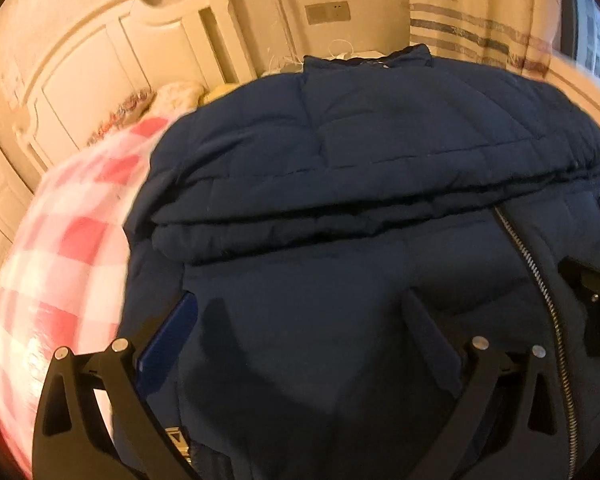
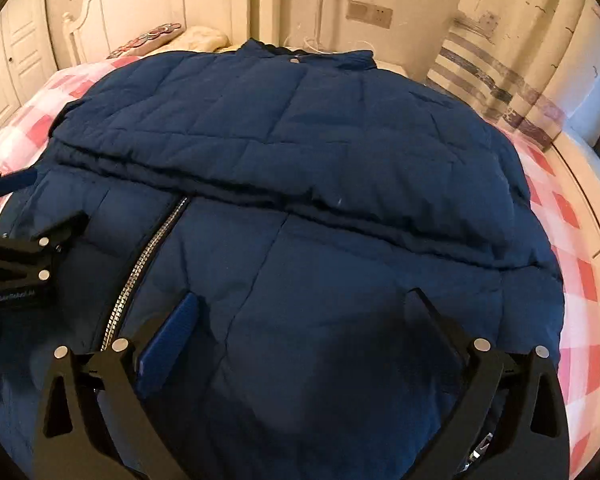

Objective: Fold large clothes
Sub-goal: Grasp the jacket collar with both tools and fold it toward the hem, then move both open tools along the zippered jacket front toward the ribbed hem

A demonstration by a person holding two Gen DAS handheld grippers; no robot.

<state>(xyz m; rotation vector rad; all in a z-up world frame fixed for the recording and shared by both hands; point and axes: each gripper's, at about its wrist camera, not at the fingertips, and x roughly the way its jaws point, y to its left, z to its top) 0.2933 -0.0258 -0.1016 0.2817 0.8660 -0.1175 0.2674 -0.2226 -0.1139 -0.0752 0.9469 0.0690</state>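
The navy jacket [image 2: 300,184] lay folded on the checked bed [image 1: 60,240] (headboard [image 1: 100,68] behind), and both the left gripper [image 1: 300,308] and right gripper [image 2: 304,312] hung spread wide over it, grasping nothing.

A navy quilted jacket [image 2: 284,160] lies spread on the bed [image 2: 572,216], sleeves folded across its front, zipper [image 2: 148,248] closed, collar toward the headboard end.

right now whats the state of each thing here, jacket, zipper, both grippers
jacket: spread on the checked bedcover, sleeves folded across its chest
zipper: closed along the stretch in view
collar: at the far end, snap showing
left gripper: open, over the jacket's lower part, nothing between the jaws
right gripper: open wide, over the jacket's lower part, holding nothing
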